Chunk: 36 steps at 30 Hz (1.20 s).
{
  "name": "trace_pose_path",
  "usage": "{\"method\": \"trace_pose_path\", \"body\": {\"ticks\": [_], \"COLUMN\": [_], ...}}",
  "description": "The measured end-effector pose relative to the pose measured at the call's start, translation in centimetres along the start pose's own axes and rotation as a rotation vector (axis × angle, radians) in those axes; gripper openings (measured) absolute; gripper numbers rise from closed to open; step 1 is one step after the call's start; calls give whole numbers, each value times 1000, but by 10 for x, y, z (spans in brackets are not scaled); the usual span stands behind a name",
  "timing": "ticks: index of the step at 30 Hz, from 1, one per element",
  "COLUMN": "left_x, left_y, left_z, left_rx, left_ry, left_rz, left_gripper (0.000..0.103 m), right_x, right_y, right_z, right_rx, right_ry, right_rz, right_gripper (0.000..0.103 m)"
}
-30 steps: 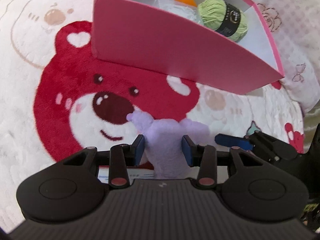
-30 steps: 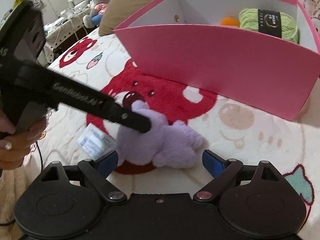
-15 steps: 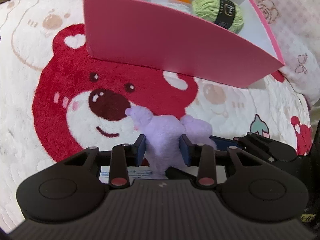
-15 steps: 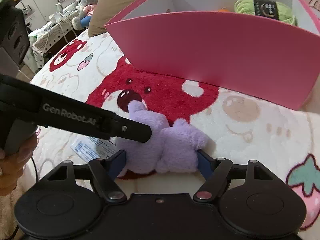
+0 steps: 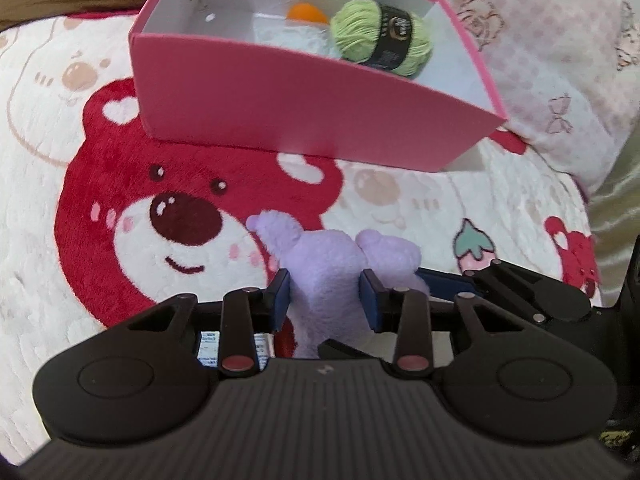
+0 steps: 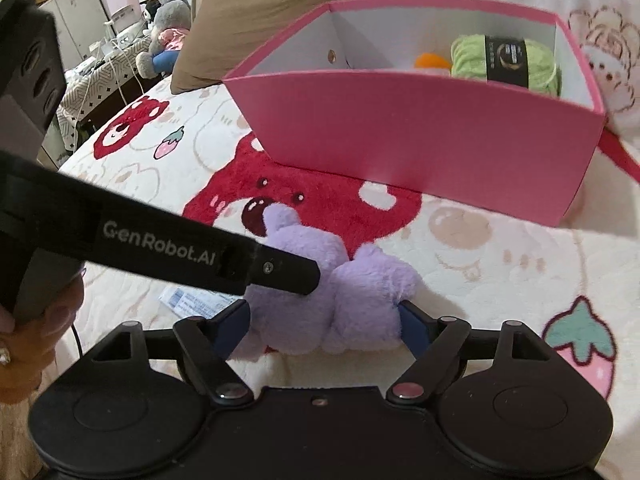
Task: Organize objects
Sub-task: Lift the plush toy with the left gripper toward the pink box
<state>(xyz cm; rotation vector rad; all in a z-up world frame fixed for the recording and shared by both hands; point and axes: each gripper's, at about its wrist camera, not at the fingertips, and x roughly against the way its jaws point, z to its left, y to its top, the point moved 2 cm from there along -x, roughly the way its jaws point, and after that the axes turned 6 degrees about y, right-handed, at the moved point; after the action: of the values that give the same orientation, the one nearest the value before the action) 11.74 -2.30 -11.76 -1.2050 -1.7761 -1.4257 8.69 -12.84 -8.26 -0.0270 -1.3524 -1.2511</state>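
1. Both grippers have come up a little and edged toward the pink box (image 5: 304, 112) compared with a second ago, carrying the purple plush toy (image 5: 324, 276) with them; the box now shows more of its inside than before.
2. The left gripper (image 5: 325, 299) is nearly closed, its blue pads pressing into the middle of the toy from both sides.
3. The right gripper (image 6: 324, 322) stands much wider, one blue pad at each outer side of the toy; its jaws are opening slightly, with the toy between them and the pads touching the fur.
4. From the right wrist view, the left gripper's black finger crosses in from the left and sinks into the top of the toy.
5. The toy sits low over a fluffy blanket (image 5: 72, 248) printed with a big red bear face, in front of the box and apart from it.
6. A white paper tag (image 6: 192, 303) trails beside the toy.
7. Inside the box lie a ball of green yarn (image 5: 380, 38) with a black band, an orange thing (image 5: 306, 12) behind it, and something pale and fuzzy beside them.
8. A person's hand (image 6: 24, 344) grips the left gripper's handle at the left edge.
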Motion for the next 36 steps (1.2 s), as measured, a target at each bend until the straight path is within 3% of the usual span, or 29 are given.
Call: {"method": "trace_pose_path", "body": {"ticks": [20,30,36], "left_x": [73,106,128], "left_y": [6,31,55], "left_z": [-6,-13,-14], "left_rx": [0,-49,-54], "left_ry": [-137,-118,-109], "left_rz": [-86,-100,-97], "left_gripper": [36,36,36], "right_x": [55,77,93], "right_y": [15,42,65], "right_z": [41,55,62], "right_rx": [126,181,204], "right_ry": [-57,-72,-37], "right_rz": [-33,-61,-78], "right_gripper": [91,91,91]}}
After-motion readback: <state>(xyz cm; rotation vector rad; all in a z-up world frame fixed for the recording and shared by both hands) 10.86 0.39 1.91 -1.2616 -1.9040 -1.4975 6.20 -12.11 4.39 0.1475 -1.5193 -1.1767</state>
